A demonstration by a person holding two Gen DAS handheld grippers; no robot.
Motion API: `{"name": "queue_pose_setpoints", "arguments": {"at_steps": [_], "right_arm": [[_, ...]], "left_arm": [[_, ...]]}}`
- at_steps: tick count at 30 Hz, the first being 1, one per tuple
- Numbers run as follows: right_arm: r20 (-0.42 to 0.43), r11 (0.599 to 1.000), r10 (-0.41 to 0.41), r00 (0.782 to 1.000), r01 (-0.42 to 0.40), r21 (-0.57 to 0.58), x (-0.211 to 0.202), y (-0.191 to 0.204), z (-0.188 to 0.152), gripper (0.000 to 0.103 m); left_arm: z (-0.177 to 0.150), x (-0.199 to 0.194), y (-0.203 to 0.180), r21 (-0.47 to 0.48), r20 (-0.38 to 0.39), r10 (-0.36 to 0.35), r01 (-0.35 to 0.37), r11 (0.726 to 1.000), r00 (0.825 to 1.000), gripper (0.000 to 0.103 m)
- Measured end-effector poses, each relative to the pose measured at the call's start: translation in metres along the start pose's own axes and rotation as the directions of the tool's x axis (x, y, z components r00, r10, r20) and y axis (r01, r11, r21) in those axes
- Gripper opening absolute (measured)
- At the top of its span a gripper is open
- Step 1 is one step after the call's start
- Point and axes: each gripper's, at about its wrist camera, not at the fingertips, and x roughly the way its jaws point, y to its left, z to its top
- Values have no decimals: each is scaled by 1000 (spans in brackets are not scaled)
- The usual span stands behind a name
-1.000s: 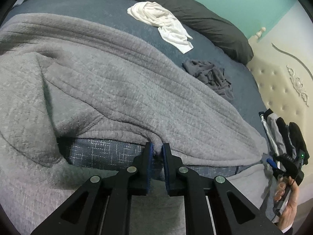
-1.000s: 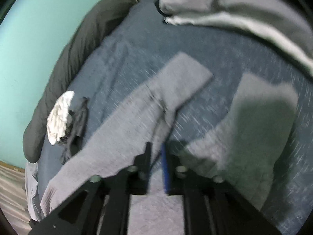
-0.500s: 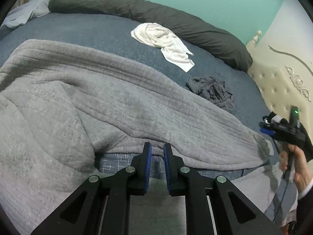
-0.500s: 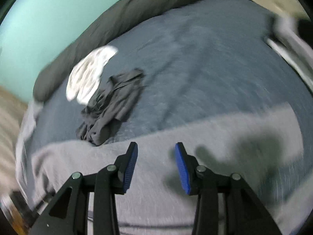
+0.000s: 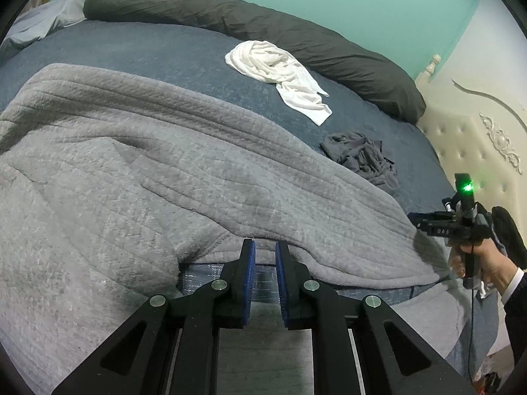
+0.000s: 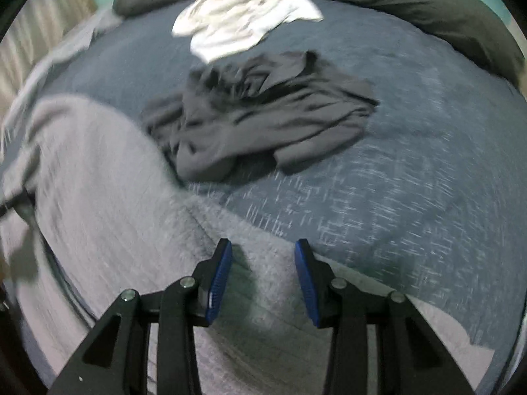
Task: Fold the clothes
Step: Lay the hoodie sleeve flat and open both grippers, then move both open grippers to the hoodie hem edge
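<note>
Two tongs work the grey garment: left tongs nearly clenched at its folded edge, grip unclear; right tongs released over its hem, bare bed beyond.

A large grey fleecy garment is lying spread across the blue bed cover, its ribbed upper layer folding over itself toward the near edge. Beyond it, a crumpled dark grey garment is lying bunched, and a rumpled white garment is sitting farther back, apart from both.
</note>
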Motion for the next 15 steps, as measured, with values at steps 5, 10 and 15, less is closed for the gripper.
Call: {"name": "queue_pose_setpoints", "arguments": {"at_steps": [5, 10, 15], "right_arm": [[-1, 999, -8, 1000, 8, -43, 8, 1, -4, 33], [20, 997, -12, 1000, 13, -71, 6, 4, -9, 3], [83, 997, -33, 996, 39, -68, -11, 2, -12, 1]], "left_arm": [[0, -1, 3, -3, 0, 0, 0, 1000, 1000, 14], [0, -1, 2, -3, 7, 2, -2, 1000, 1000, 14], [1, -3, 5, -8, 13, 7, -7, 1000, 1000, 14]]}}
